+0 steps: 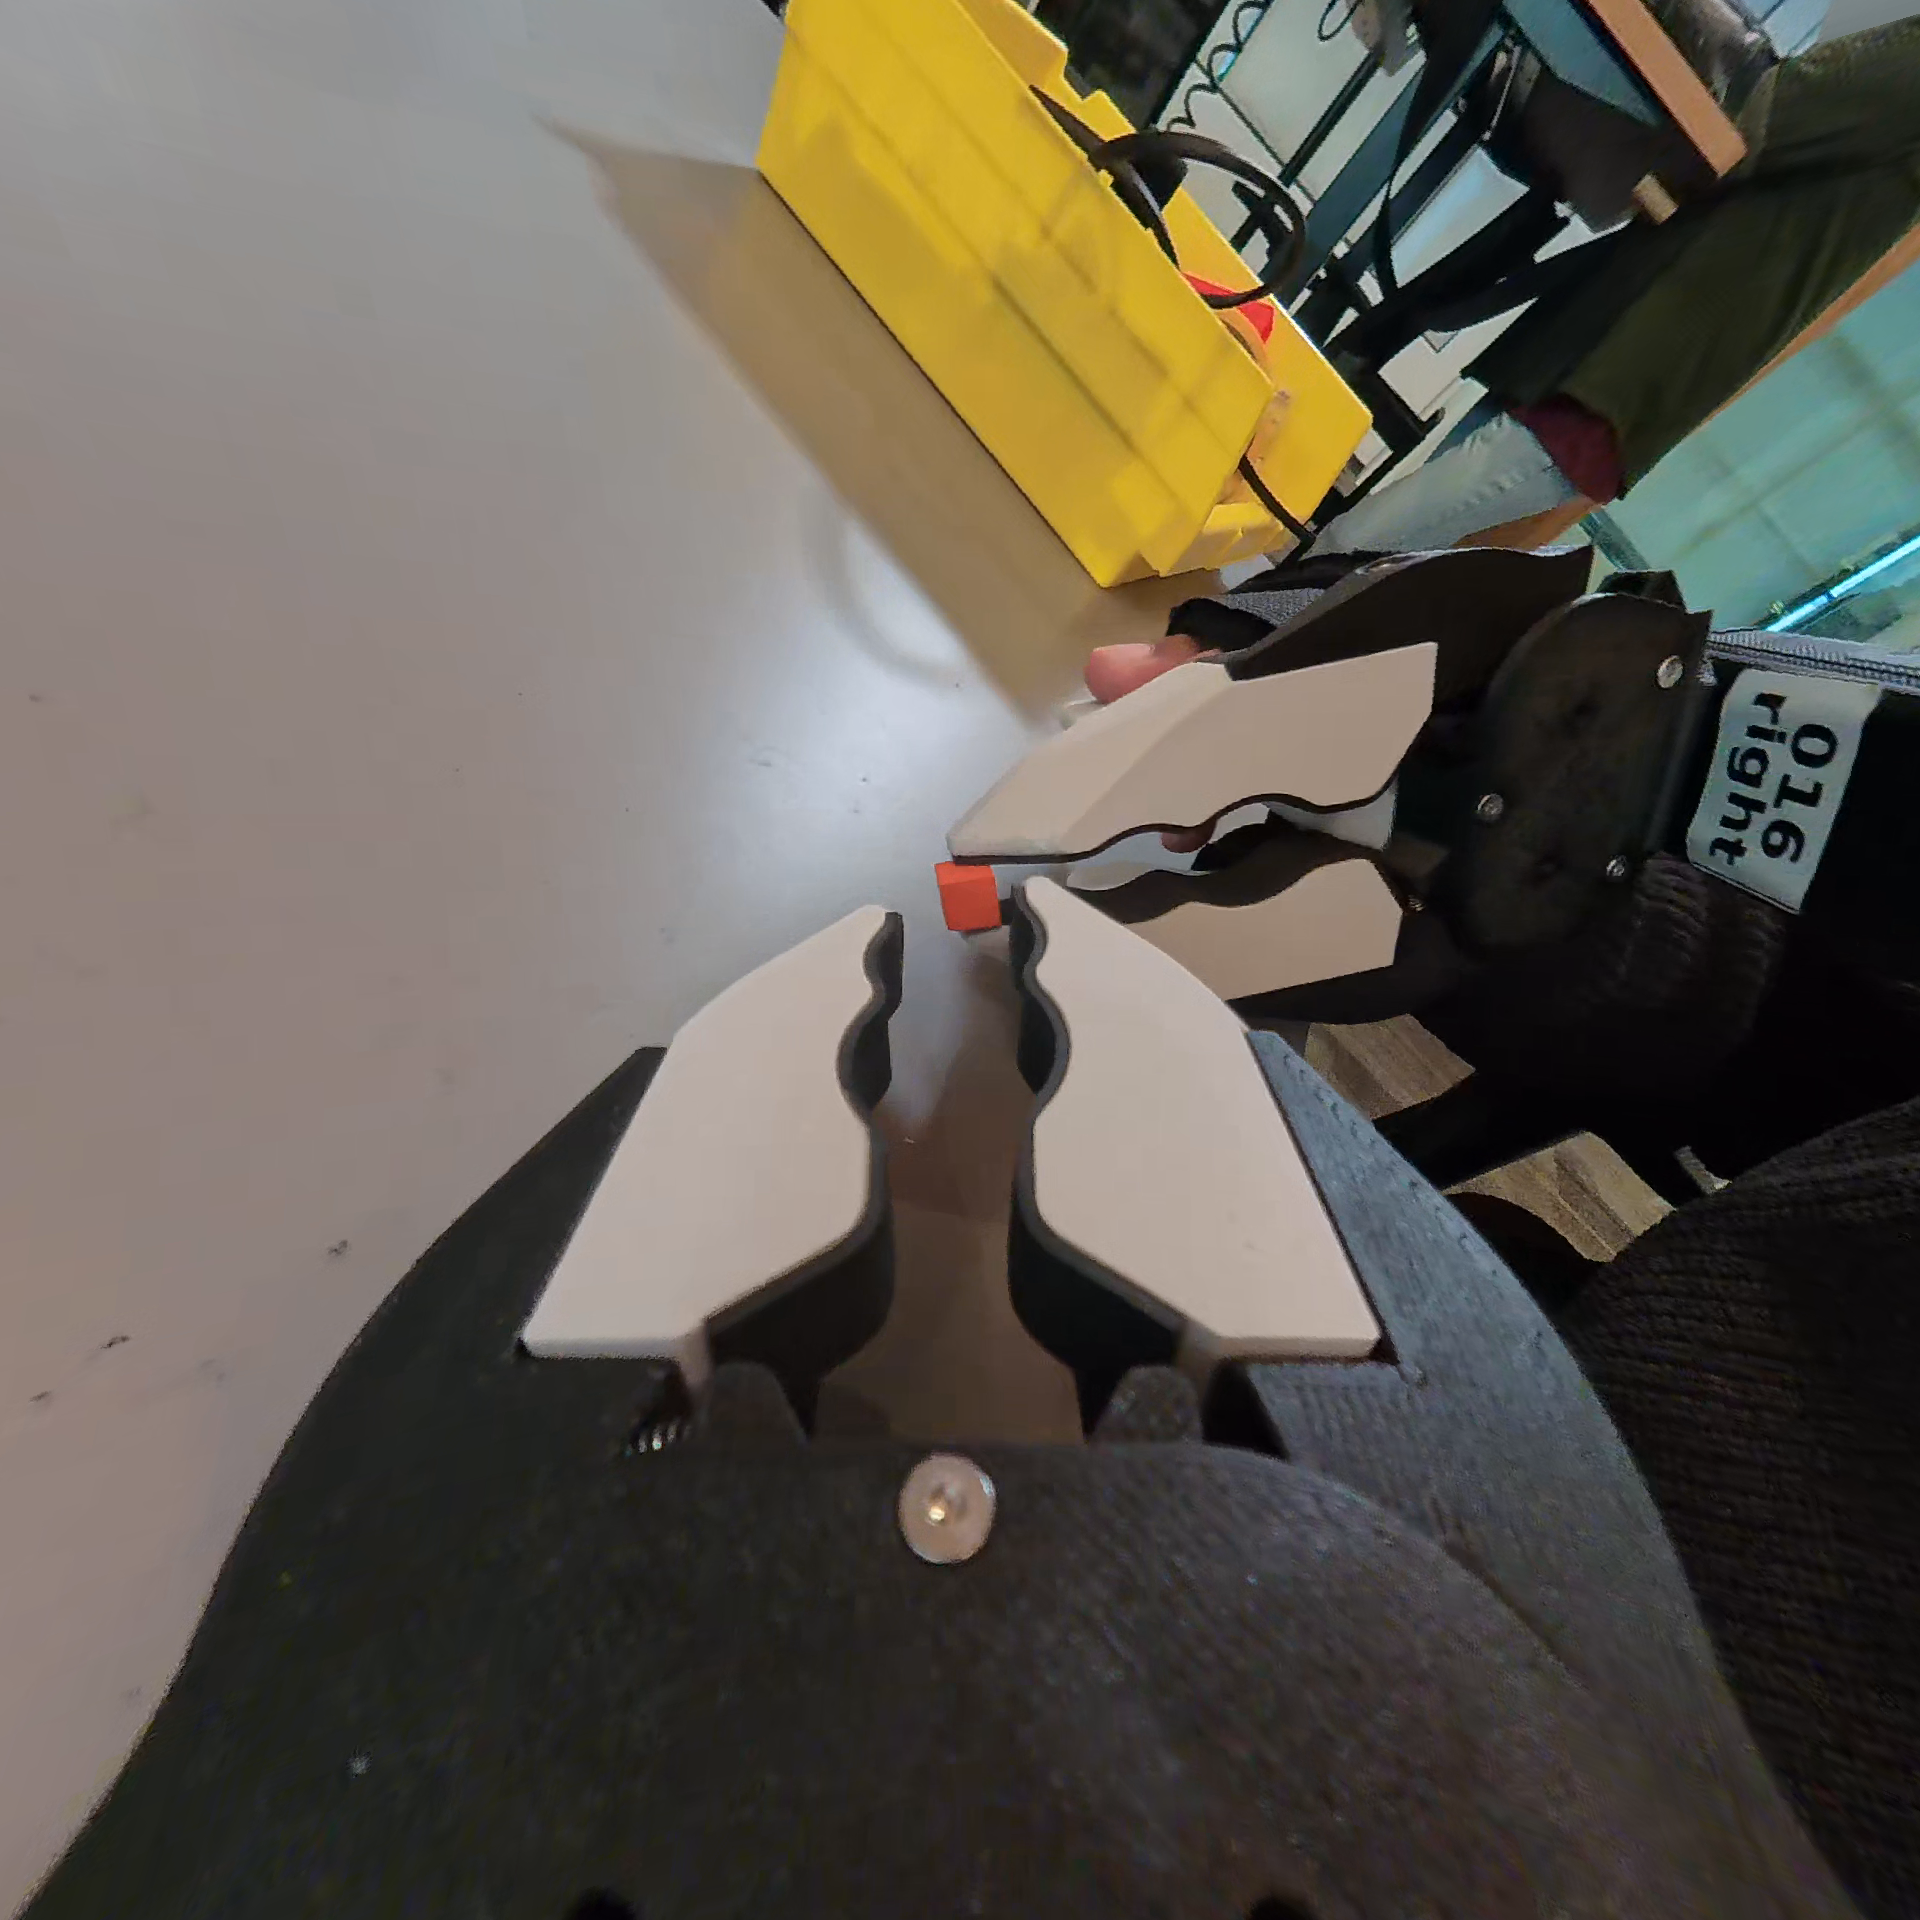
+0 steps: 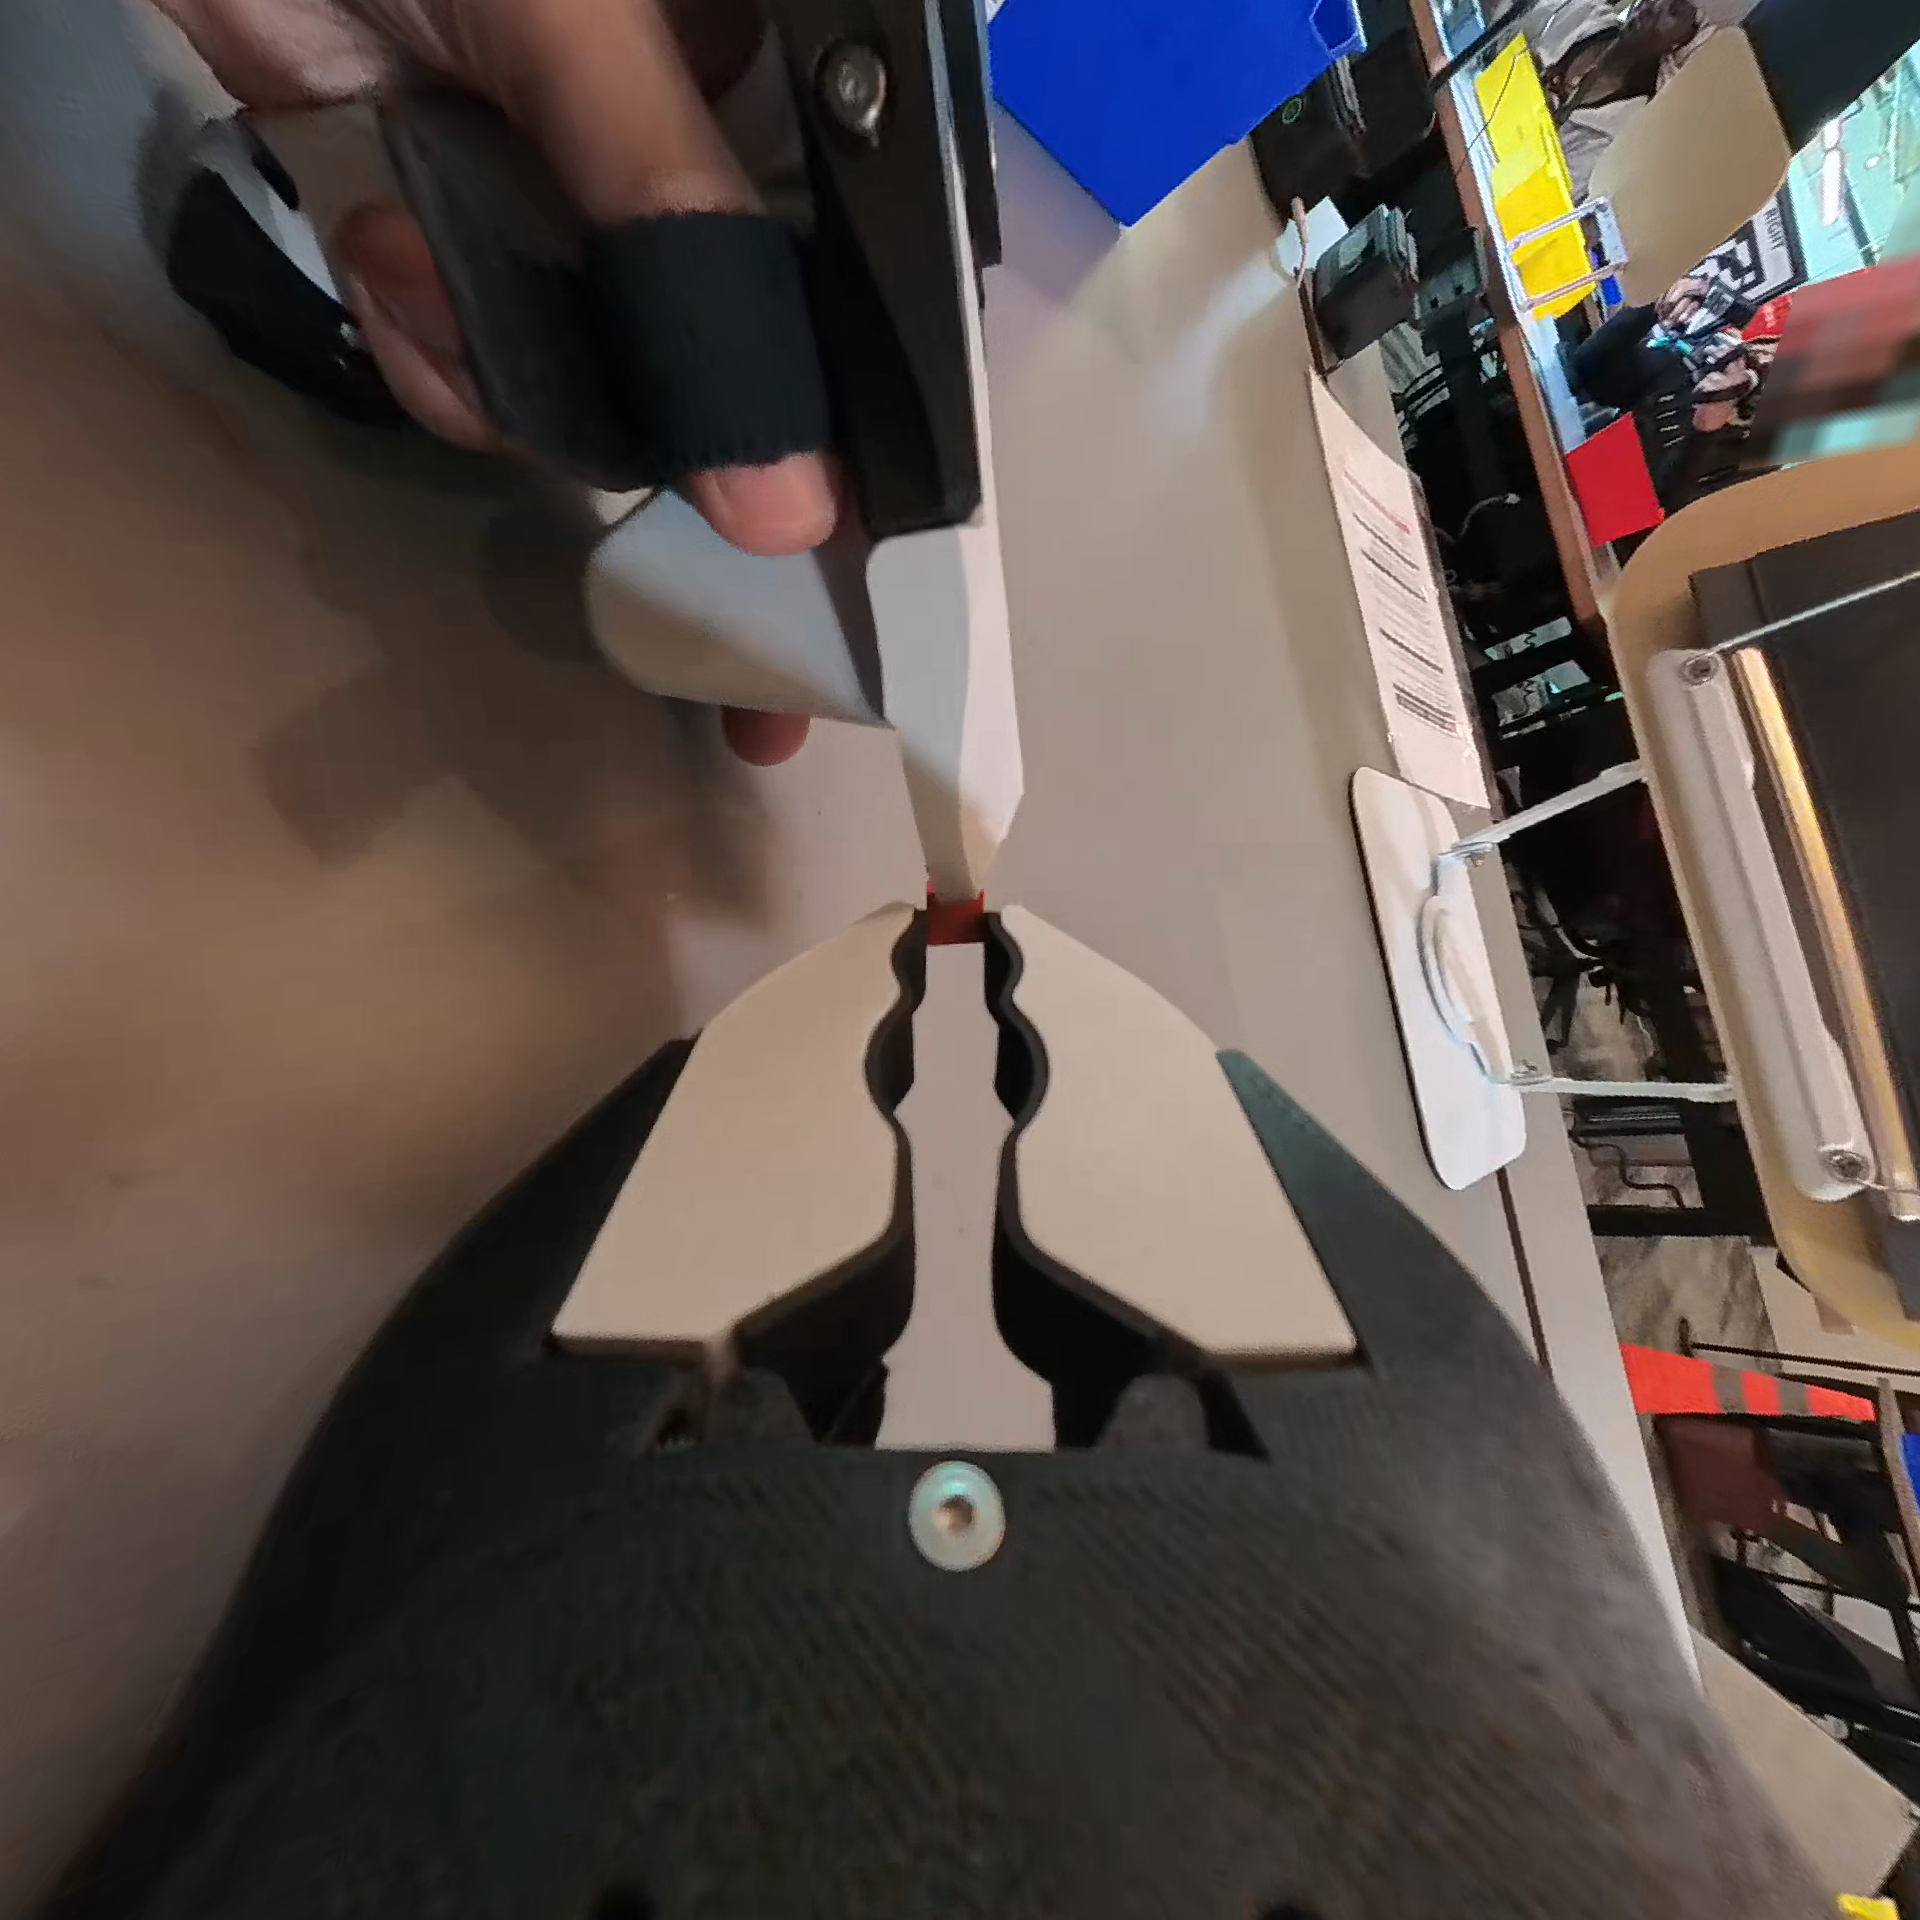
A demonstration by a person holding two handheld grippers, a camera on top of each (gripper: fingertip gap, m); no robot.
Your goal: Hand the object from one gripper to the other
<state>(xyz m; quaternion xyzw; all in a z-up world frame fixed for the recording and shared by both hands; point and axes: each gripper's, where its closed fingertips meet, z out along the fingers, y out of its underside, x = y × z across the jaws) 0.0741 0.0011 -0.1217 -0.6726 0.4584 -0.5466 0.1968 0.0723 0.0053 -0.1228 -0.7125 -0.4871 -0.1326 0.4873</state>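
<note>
- Your left gripper (image 1: 951, 930) sits low over the pale worktop (image 1: 312, 727), fingers (image 1: 748, 1122) spread with a clear gap and nothing between them; its tips stand just beside the small red block (image 1: 966, 896) without clasping it.
- The red block is off the worktop, pinched at the very tips of your right gripper (image 2: 954, 920); the right wrist view shows those fingers (image 2: 1122, 1143) closed on the block's two sides, with a tip of the left gripper coming down to meet it from above.
- A yellow bin (image 1: 1039, 312) stands farther back on the worktop, well apart from the exchange.
- By the look of it, the handover is about half run; the block is lifted and presented, the two grippers have met; what is left is for the left fingers to close on the block's free faces and for the right to let go.
</note>
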